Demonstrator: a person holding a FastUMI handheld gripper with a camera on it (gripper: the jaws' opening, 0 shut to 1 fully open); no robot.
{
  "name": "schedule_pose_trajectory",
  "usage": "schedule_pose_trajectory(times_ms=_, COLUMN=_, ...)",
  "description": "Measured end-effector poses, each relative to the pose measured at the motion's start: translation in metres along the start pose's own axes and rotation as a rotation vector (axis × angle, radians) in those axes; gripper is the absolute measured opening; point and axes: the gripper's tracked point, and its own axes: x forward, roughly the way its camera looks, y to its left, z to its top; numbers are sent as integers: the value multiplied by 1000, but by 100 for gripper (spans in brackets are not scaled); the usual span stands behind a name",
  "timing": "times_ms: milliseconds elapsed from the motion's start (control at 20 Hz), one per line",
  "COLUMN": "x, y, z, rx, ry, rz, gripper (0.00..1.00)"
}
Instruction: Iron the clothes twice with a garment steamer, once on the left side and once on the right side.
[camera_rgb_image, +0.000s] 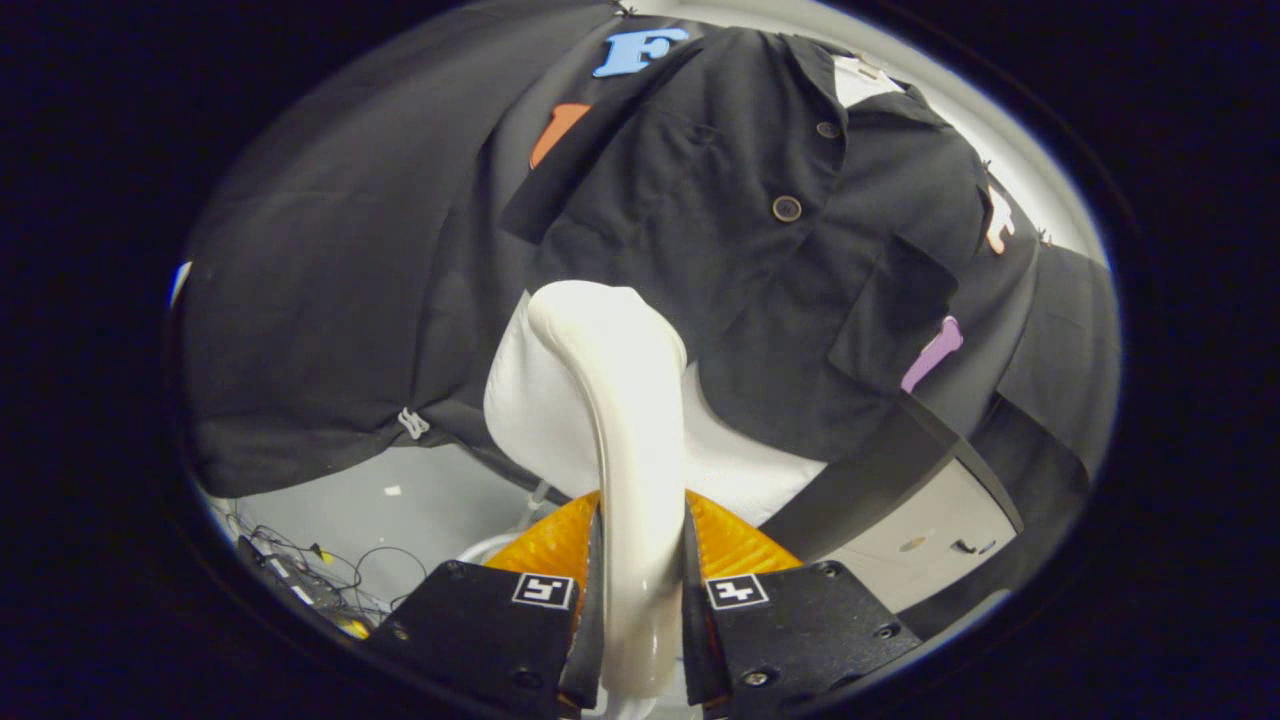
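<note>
A black buttoned shirt (760, 230) with a chest pocket hangs in front of the booth wall, beyond my fingers. My gripper (640, 560) is shut on the handle of a white garment steamer (610, 400). The handle runs up between both fingers, and the steamer's broad head rests against the lower part of the shirt, left of the button line. The head's face is hidden against the cloth.
A dark strap or bar (880, 470) slants down below the shirt's hem on the right. Tangled cables (300, 570) lie on the pale floor at the lower left. A light cabinet (930, 540) stands low on the right.
</note>
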Motion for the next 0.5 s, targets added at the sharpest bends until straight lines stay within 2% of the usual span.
schedule_pose_trajectory(times_ms=150, x=-25, y=-5, z=-39, rx=50, ry=49, rz=17, gripper=35)
schedule_pose_trajectory(times_ms=500, x=-67, y=-86, z=-78, rx=121, ry=84, rz=-9, gripper=35)
